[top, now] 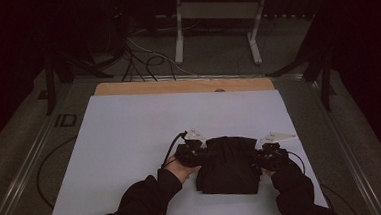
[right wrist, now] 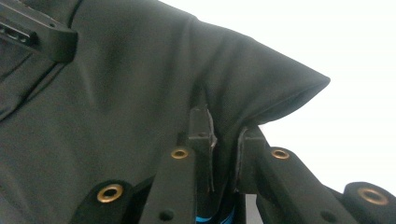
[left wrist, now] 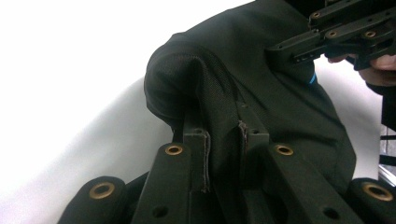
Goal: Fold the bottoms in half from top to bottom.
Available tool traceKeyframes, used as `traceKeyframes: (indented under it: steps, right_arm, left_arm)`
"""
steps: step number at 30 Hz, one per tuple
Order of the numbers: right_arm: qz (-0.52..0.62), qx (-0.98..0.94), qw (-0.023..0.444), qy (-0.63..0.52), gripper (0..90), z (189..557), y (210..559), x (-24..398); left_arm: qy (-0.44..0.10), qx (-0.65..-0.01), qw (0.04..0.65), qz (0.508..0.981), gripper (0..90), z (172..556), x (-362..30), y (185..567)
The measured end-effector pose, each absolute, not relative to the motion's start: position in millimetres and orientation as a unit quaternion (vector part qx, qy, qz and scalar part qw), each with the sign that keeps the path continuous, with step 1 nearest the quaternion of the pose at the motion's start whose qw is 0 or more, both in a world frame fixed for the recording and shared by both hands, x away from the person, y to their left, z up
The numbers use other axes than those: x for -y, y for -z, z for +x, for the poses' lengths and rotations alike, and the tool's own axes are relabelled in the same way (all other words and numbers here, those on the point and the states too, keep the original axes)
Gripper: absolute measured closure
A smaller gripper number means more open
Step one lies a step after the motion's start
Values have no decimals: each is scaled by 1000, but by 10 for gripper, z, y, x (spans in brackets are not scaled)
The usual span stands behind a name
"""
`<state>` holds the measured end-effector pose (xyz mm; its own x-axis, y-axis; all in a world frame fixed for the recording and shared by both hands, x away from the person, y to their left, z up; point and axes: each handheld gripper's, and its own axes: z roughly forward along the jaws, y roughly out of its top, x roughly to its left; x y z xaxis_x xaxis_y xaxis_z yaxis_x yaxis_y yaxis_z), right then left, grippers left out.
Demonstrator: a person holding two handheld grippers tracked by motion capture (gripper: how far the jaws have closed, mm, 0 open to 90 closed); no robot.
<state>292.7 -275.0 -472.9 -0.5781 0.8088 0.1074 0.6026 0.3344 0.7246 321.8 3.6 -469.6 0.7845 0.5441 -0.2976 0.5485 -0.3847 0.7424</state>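
Seen from above: a folded black garment on a white board, near its front right part, pinched from both sides. At its left edge, the left gripper, clenched on a gathered fold of the cloth; at its right edge, the right gripper, likewise clenched on cloth. Both held by hands in dark sleeves entering from the bottom edge.

From the left gripper view: black fabric bunched upward and squeezed between the two jaws, pads pressed into it, with the other gripper biting the far edge at upper right. A sliver of blue trim beside that far gripper.

From the right gripper view: a corner of the garment drawn to a point, clamped between the jaws, white surface behind.

No containers on the board.
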Motion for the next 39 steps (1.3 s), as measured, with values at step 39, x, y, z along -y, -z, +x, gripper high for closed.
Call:
traceKeyframes:
  steps: [39]
  right_arm:
    - [405, -804, 156, -407, 809, 2980, 4324, 2587]
  left_arm:
    - [-19, -311, 473, 824, 784, 3192, -278, 4267]
